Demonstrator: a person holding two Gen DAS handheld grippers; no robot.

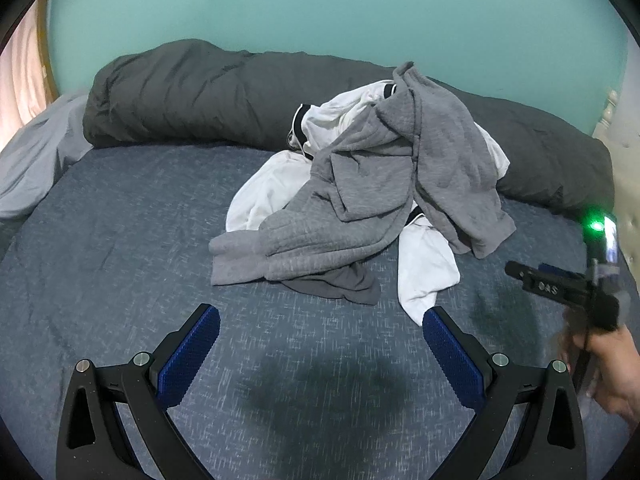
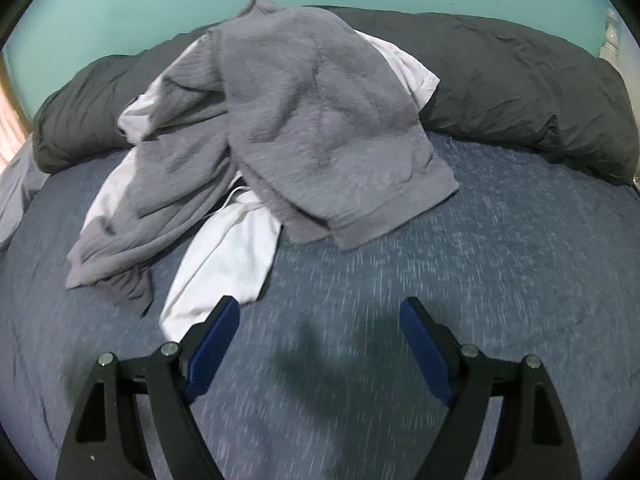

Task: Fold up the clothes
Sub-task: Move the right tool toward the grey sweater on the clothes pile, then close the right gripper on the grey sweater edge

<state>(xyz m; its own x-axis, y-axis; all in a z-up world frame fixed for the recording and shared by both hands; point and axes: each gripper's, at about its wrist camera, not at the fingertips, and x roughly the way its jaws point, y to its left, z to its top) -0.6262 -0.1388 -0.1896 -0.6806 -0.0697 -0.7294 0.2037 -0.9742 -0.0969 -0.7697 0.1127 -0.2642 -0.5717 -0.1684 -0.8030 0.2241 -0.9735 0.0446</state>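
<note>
Left wrist view shows a heap of clothes in the middle of the bed point(image 1: 120, 220): a grey sweatshirt point(image 1: 372, 184) draped over a white garment point(image 1: 428, 276) with black trim, just in front of a rolled dark duvet point(image 1: 180, 96). No containers show. Only this view shows the right gripper point(image 1: 516, 270) from the side, in a hand point(image 1: 612, 372). Both the left gripper point(image 1: 320, 328) and the right one have jaws spread wide with nothing between them, over bare sheet near the heap.

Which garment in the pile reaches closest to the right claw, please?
The white garment: its end lies just beside the right claw, while the light grey top and dark grey piece sit farther back.
</note>
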